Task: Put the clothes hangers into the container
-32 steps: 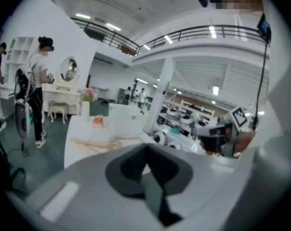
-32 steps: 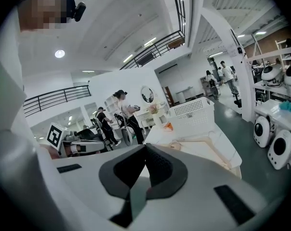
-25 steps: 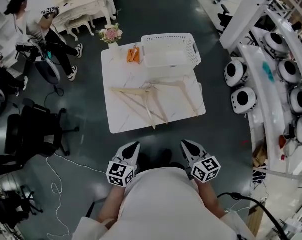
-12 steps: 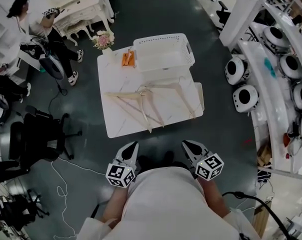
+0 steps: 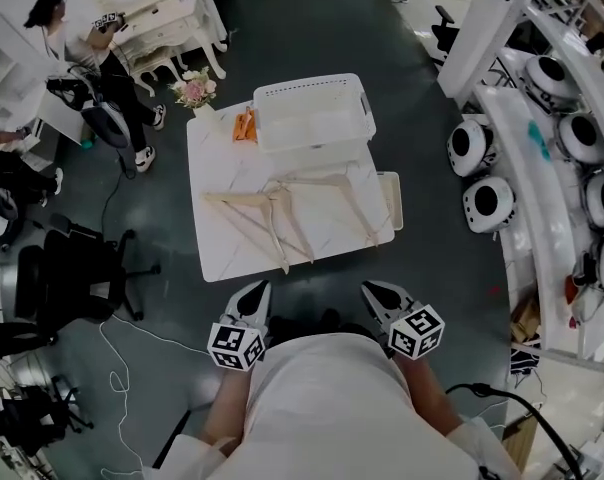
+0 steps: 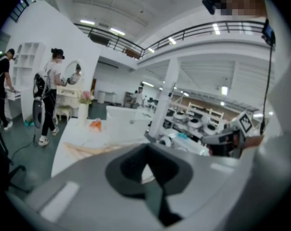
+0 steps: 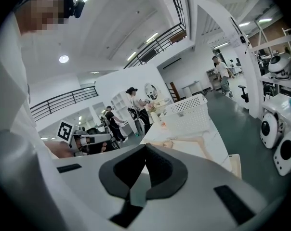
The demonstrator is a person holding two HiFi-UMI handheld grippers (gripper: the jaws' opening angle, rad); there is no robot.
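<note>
- The clothes hangers (image 5: 280, 206) are made of pale wood, with thin arms and small hooks.
- There are a few of them. They lie flat in a loose heap and some cross over each other.
- They are on the near half of the white desk (image 5: 222, 163), out in the open. None of them is inside the container.
- The container (image 5: 312, 148) is a white basket with lots of little holes in its walls. It stands on the far part of the desk, just behind the hangers.
- A small orange thing (image 5: 244, 126) lies just left of the basket. I cannot tell what it is.
- Pink and white flowers (image 5: 195, 90) stand at the far left corner of the desk.
- A flat pale tray (image 5: 389, 200) sits at the right edge of the desk, beside the hangers.
- The left gripper (image 5: 259, 290) is held up on the near side of the desk, over the dark floor (image 5: 312, 18). Its jaws are pressed together with nothing between them.
- The right gripper (image 5: 372, 290) is next to it, also on the near side of the desk. Its jaws are pressed together too and hold nothing.
- Both grippers are well apart from the hangers and point toward the desk.
- Far off to the left, a person (image 5: 92, 53) stands by some white furniture.
</note>
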